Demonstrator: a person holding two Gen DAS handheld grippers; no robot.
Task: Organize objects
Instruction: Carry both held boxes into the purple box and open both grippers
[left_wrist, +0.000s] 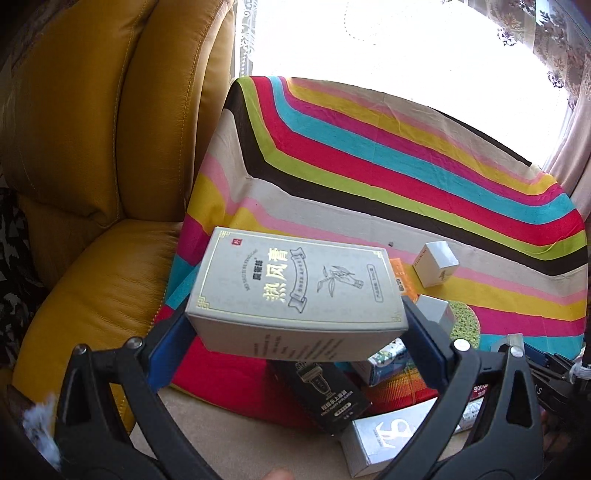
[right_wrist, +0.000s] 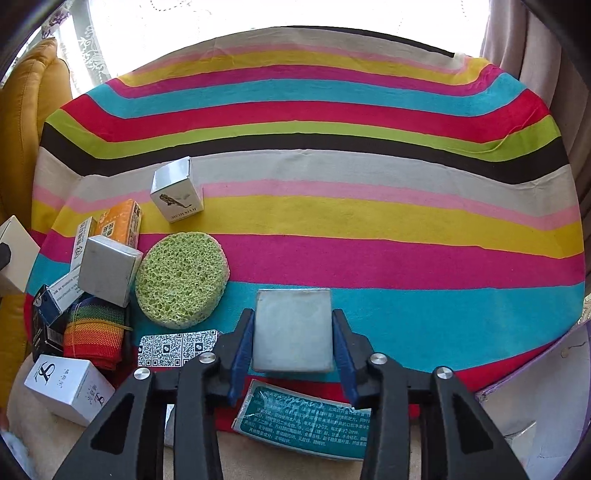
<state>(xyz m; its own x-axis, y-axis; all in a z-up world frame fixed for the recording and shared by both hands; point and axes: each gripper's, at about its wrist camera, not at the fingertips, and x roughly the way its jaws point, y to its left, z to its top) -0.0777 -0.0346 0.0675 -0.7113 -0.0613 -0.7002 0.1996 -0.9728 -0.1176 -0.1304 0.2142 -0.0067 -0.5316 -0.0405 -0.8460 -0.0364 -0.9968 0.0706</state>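
Left wrist view: left tool (left_wrist: 295, 328) clamps a large grey cardboard box with gold lettering (left_wrist: 295, 291), lifted at frame centre above the striped-cloth counter (left_wrist: 406, 177). Right wrist view: right tool (right_wrist: 293, 343) grips a small plain grey box (right_wrist: 292, 330), lower centre; round green sponge (right_wrist: 181, 278) to its left.

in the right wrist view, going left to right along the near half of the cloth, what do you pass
white box with black lettering → rainbow-striped woven roll → round green sponge → flat grey box between the right tongs
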